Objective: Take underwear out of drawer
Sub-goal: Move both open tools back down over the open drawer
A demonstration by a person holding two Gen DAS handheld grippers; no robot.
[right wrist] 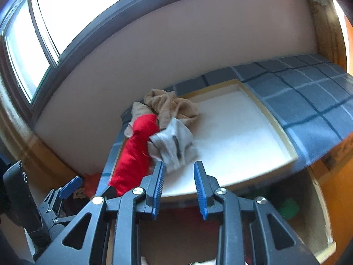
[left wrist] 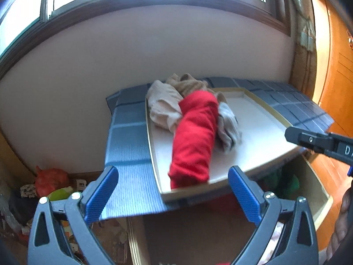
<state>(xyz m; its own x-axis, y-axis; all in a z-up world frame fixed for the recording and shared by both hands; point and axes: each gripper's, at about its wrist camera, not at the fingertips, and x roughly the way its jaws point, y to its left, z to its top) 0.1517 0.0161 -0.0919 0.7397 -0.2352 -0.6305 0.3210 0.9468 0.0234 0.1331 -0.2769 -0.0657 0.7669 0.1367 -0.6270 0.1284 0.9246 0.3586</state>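
Several pieces of underwear, a red one (left wrist: 194,141) foremost, lie heaped on the white tray (left wrist: 260,132) atop the chest, out of the open drawer (left wrist: 317,201) below. The left gripper (left wrist: 174,194) gapes wide with nothing in it; the right gripper (right wrist: 179,187) is half-parted, also bare. More cloth seems left in the drawer.

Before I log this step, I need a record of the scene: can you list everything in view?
red garment: one, red, rolled, on the tray's left side
beige garments: two, tan and cream, bunched at the tray's far left corner
grey garment: one, light grey, beside the red one
tray: one, white with tan rim, on the blue cloth
blue cloth: one, checked, under the tray
drawer: one, open below, holding green items
left gripper: open, empty
right gripper: partly open, empty
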